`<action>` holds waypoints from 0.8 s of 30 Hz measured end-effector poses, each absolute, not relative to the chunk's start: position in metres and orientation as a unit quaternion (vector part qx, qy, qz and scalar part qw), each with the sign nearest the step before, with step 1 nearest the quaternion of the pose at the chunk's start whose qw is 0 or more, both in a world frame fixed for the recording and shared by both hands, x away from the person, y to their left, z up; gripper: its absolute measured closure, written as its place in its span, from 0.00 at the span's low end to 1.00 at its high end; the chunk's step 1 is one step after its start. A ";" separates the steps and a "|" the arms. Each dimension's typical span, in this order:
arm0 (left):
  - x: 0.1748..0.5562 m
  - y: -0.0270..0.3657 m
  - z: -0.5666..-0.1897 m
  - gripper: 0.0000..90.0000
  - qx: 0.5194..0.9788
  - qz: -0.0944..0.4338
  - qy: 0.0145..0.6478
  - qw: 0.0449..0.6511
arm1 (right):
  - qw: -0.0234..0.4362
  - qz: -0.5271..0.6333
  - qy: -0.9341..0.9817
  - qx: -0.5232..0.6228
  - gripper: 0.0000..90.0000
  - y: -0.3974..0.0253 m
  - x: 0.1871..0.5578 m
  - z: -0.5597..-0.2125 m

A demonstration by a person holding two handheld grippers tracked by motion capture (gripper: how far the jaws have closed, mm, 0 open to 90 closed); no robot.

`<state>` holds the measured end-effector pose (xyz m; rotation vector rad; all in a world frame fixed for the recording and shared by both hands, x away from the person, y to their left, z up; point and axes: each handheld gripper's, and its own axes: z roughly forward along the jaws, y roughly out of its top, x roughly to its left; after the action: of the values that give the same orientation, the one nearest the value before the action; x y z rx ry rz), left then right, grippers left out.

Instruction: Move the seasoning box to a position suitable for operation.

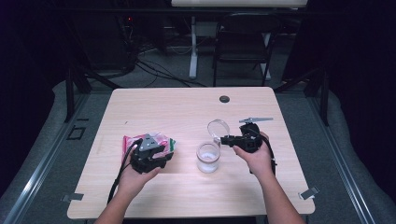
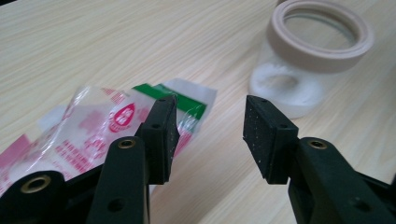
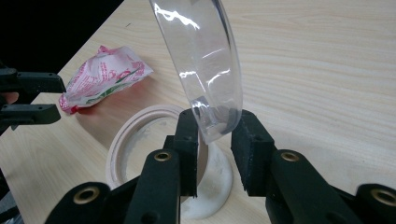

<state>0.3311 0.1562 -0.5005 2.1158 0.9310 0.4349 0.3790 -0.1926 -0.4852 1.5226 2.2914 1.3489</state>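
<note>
Lid removal judged complete: the right tongs (image 3: 215, 140) are clamped on the clear lid (image 3: 201, 60), held on edge above the open jar (image 1: 208, 157), which stands mid-bench toward the near edge. The left tongs (image 2: 210, 135) stand apart, empty, over the red-and-green packet (image 2: 93, 126) lying left of the jar. Outstanding, as judged: grasping the packet and filling the jar.

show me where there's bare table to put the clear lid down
The table is bare across its far half, from the jar up to the dark round plug. The near strip between the two forearms is bare too. It is crowded in the middle row: the packet under the left gripper, the jar, and the right gripper holding the lid.
</note>
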 end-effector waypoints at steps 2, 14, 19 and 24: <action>0.332 0.157 -0.502 0.58 0.832 0.179 0.366 0.377 | 0.033 0.435 0.751 0.496 0.77 -0.192 0.378 -0.484; 0.339 0.148 -0.524 0.49 0.855 0.243 0.350 0.295 | 0.049 0.422 0.763 0.487 0.73 -0.193 0.367 -0.474; 0.345 0.144 -0.537 0.49 0.861 0.263 0.345 0.266 | 0.051 0.420 0.763 0.489 0.73 -0.194 0.365 -0.476; 0.351 0.144 -0.544 0.49 0.860 0.272 0.351 0.250 | 0.051 0.426 0.759 0.489 0.73 -0.196 0.361 -0.476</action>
<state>0.3511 0.1441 -0.5439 2.3421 0.9563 0.7405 0.3614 -0.1957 -0.4762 1.4890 2.3114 1.2959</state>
